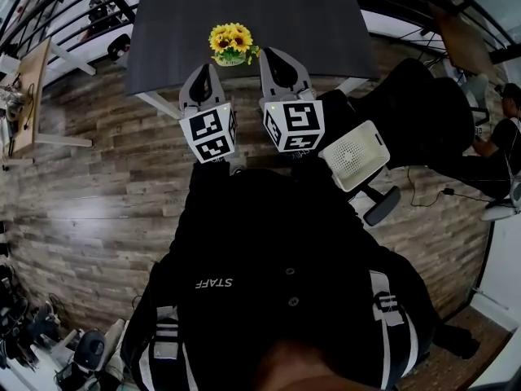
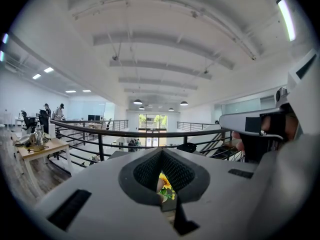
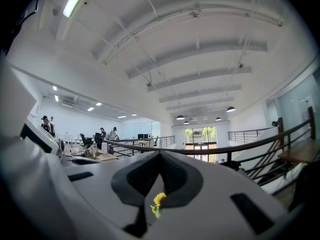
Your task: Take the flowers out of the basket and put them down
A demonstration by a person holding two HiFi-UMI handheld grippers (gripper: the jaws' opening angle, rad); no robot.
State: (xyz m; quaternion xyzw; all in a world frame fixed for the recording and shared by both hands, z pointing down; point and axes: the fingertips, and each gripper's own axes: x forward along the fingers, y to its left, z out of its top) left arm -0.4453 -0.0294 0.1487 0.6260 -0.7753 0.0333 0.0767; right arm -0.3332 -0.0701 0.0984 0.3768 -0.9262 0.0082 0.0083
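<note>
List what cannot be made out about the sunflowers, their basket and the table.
1. Basket: head view, largely covered by the sunflowers and too small to show its make.
2. Sunflowers, both gripper views: only a sliver shows, past the shut jaws of the left gripper and the right gripper.
3. Table: head view, far side cut off by the top edge.

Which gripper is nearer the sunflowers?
Left, narrowly. The left gripper sits just short of the sunflowers, on their left; the right gripper flanks their right side, slightly farther.
</note>
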